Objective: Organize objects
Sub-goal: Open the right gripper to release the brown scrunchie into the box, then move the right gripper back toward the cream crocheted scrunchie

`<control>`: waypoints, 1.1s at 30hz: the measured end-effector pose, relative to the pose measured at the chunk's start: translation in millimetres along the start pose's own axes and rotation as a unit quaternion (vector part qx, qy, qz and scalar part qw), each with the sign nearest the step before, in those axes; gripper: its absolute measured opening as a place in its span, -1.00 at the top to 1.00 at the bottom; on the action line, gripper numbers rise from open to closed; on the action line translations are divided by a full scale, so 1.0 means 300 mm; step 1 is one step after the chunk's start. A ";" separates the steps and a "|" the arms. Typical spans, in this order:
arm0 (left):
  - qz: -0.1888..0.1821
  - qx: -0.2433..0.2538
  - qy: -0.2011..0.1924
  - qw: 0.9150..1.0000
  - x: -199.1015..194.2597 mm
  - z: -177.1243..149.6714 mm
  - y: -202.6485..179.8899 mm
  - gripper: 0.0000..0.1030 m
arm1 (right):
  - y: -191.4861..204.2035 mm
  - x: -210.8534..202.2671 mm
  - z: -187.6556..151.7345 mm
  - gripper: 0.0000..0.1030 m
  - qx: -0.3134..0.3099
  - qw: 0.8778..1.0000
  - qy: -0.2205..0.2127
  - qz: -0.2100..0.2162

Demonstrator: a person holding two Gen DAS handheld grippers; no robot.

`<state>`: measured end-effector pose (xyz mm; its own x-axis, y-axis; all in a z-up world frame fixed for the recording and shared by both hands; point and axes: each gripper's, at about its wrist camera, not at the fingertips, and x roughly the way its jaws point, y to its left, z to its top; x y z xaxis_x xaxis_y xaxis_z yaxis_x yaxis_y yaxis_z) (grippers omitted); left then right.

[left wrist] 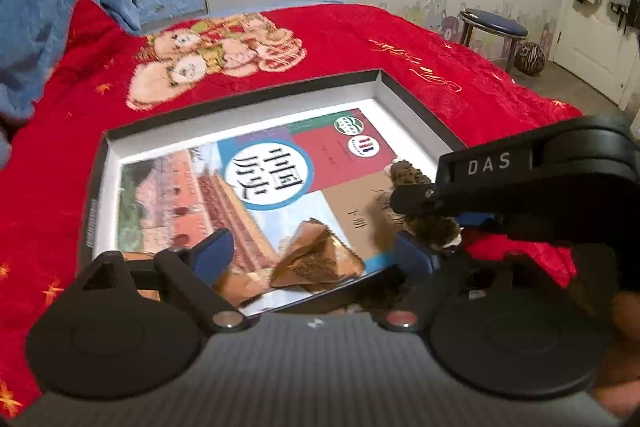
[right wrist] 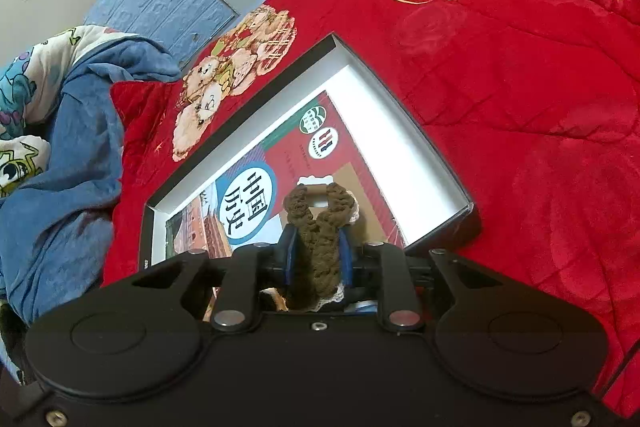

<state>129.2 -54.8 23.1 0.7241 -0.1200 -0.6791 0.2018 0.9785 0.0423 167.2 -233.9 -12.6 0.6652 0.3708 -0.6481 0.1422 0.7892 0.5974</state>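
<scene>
My right gripper (right wrist: 319, 259) is closed on a brown knitted piece (right wrist: 320, 223) with white lace trim, its blue pads pinching the yarn near its lower end while the looped top hangs out in front. It hovers over the near right part of the shallow box (right wrist: 420, 163) that sits on the bed's red quilt (right wrist: 520, 107). A history textbook (right wrist: 256, 203) already lies flat inside the box, filling most of the floor. My left gripper (left wrist: 312, 251) hangs wide open and empty over the box's near edge, close beside the right one.

The risks, as I judge them: the soft knit could snag on a pad as I let go and lift back out, or drape over the box wall rather than settle on the book. The two grippers are close enough to knock together. The quilt gives underfoot, so a downward press on the rim could tip the box. A blue blanket (right wrist: 68, 147) lies bunched at the far left.
</scene>
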 end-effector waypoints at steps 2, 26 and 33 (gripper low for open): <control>0.015 0.012 0.001 1.000 -0.021 0.000 0.006 -0.79 | 0.009 -0.001 -0.001 0.55 -0.009 1.000 -0.001 -0.005; 0.066 -0.088 -0.071 0.991 -0.419 0.048 0.288 -0.79 | 0.104 -0.072 -0.015 -0.31 -0.066 0.997 -0.019 -0.043; 0.043 -0.119 -0.111 0.986 -0.498 0.015 0.306 -0.99 | 0.167 -0.218 -0.022 -0.75 -0.111 0.991 -0.060 -0.037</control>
<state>42.4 52.2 131.7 0.8640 -0.0427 -0.5016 -0.0083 0.9951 -0.0990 126.1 -215.2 56.5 0.7438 0.2565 -0.6173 0.0382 0.9056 0.4224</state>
